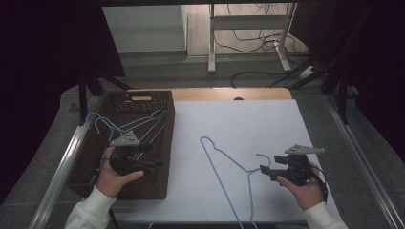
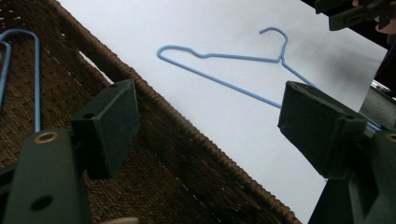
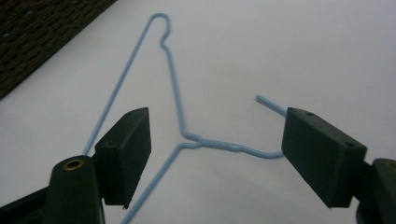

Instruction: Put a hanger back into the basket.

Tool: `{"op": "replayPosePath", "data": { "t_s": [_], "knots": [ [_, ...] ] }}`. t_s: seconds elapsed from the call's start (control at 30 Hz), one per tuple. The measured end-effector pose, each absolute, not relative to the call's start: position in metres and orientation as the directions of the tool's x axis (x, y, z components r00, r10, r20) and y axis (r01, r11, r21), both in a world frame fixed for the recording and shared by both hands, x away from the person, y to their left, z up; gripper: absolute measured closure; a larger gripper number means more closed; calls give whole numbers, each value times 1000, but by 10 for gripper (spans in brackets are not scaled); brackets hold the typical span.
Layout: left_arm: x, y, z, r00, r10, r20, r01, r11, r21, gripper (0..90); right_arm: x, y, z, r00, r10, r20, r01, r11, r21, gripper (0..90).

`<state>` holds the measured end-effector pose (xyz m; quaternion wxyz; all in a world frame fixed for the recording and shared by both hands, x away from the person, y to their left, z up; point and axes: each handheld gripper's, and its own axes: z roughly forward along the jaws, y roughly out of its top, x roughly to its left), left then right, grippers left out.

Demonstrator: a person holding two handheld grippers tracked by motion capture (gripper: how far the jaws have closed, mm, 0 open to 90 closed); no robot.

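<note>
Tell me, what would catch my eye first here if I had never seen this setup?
Most likely the blue wire hanger lying flat on the white table, its hook pointing at the right gripper, whose open jaws sit either side of the hook's neck. Next, the dark woven basket at the table's left edge, with more blue hangers inside. The left gripper hovers open over it, holding nothing.

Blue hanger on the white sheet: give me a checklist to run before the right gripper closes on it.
1. Right gripper jaws open: ok.
2. Hanger neck between the jaws: ok.
3. Pads touching the wire: cannot tell.
4. Hanger lies flat on the white sheet, apart from the basket: ok.
5. Left gripper open and holding nothing, over the basket: ok.
6. Other hangers inside the basket: ok.
</note>
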<state>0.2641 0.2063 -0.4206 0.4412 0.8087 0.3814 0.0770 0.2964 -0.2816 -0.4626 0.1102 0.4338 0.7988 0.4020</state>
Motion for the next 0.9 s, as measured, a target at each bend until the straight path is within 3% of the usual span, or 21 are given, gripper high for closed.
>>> {"op": "replayPosePath", "data": {
  "t_s": [0.07,0.27,0.43,0.53,0.9],
  "knots": [
    [263,206,-420,698,685,-210,547,-320,773,203,295,-274,-462,-610,775,166,603,318,731,259],
    [263,203,-420,702,681,-207,544,-326,773,203,289,-254,-464,-649,739,184,623,377,685,437],
    [263,202,-421,705,679,-202,544,-336,769,208,279,-238,-475,-690,699,185,636,465,616,766],
    [263,201,-421,708,677,-199,542,-340,769,210,272,-231,-481,-711,680,180,637,515,574,877],
    [262,199,-421,716,673,-189,535,-354,767,216,249,-207,-501,-752,641,151,639,654,405,891]
  ]
}}
